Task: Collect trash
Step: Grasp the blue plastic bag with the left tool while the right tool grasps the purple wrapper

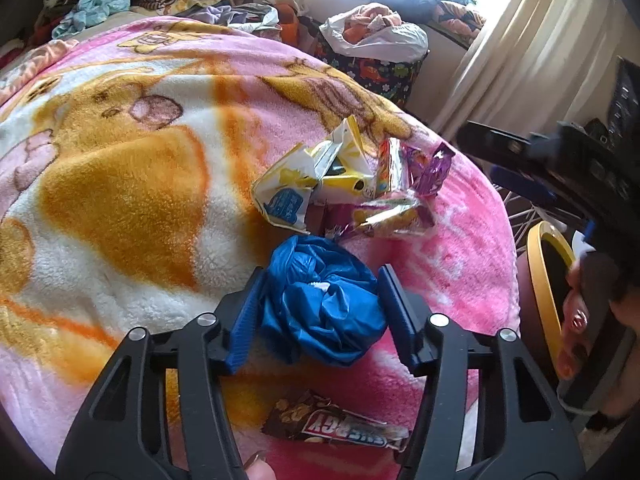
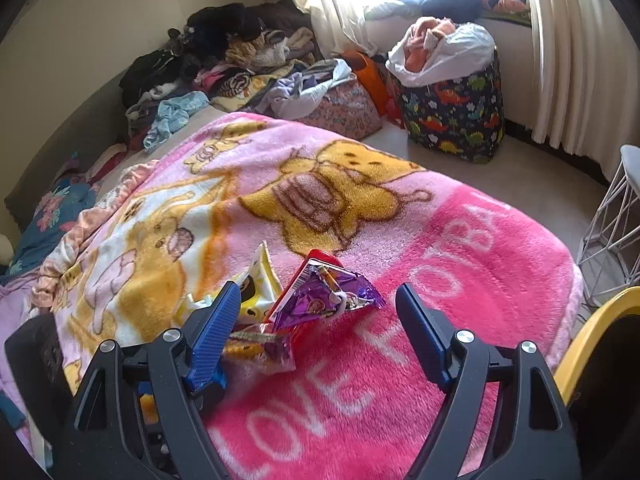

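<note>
- Currently, the left gripper [image 1: 320, 300] has its blue pads on either side of a crumpled blue plastic bag [image 1: 322, 308]; both pads [image 1: 244, 320] touch the bag's sides.
- Right gripper [image 2: 316, 324] stands wide open, nothing held; a purple wrapper [image 2: 324, 296] lies between and just beyond its fingertips.
- Beside the purple wrapper lies a yellow-and-white wrapper [image 1: 296, 184]; a chocolate bar wrapper [image 1: 336, 424] lies under the left gripper.
- All trash rests on a pink cartoon blanket [image 2: 440, 240].
- A yellow-rimmed bin [image 1: 546, 280] stands at the blanket's right edge.
</note>
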Tool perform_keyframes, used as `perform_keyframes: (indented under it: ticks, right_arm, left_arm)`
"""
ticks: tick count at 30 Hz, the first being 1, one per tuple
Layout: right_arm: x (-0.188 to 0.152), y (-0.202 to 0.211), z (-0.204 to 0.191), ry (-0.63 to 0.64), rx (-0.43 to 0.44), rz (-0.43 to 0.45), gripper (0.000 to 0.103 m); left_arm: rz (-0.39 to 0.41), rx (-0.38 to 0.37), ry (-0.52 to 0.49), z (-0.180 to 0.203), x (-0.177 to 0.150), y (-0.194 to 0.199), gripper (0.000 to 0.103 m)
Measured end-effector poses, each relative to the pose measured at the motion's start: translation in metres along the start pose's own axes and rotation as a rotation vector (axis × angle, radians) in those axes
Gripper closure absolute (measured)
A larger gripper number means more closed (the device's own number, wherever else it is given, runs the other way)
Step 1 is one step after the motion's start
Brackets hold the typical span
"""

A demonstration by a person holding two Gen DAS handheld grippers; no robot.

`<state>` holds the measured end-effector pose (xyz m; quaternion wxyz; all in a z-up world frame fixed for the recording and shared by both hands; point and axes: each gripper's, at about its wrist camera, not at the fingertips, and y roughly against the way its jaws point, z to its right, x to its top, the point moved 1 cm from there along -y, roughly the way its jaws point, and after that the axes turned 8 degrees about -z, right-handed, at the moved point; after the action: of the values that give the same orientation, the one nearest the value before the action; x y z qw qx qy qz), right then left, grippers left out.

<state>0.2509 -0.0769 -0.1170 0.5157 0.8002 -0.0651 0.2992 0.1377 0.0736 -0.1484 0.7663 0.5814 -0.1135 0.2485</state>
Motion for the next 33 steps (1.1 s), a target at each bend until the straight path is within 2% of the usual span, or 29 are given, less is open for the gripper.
perform_keyframes:
  ticks: [7, 10, 12, 17, 20, 23, 26, 33]
  right_arm:
    - [0.003, -0.019, 0.007, -0.039, 0.006, -0.043, 0.032]
    - [0.001, -0.025, 0.009, -0.050, 0.026, -0.068, 0.043]
    - [-0.002, -0.028, 0.011, -0.055, 0.048, -0.088, 0.060]
    - [-0.012, -0.020, 0.016, -0.065, 0.060, -0.077, 0.068]
    - [-0.018, -0.013, 0.022, -0.076, 0.075, -0.076, 0.092]
    - [-0.023, -0.006, 0.027, -0.081, 0.074, -0.062, 0.092]
    - [-0.028, 0.001, 0.033, -0.090, 0.070, -0.050, 0.098]
    - [-0.036, 0.017, 0.045, -0.120, 0.074, -0.028, 0.100]
  left_arm:
    - [-0.009, 0.007, -0.006, -0.003, -0.002, -0.002, 0.065]
    - [-0.008, 0.010, -0.007, -0.003, -0.002, -0.002, 0.069]
    - [-0.009, 0.015, -0.009, -0.003, -0.002, -0.002, 0.074]
    - [-0.007, 0.015, -0.008, -0.004, -0.001, 0.002, 0.080]
    - [0.000, 0.012, -0.013, -0.002, 0.001, 0.008, 0.082]
    - [0.015, 0.012, -0.024, 0.003, 0.002, 0.014, 0.083]
    - [0.034, 0.008, -0.032, 0.009, 0.004, 0.022, 0.084]
    - [0.070, -0.004, -0.053, 0.023, 0.011, 0.037, 0.084]
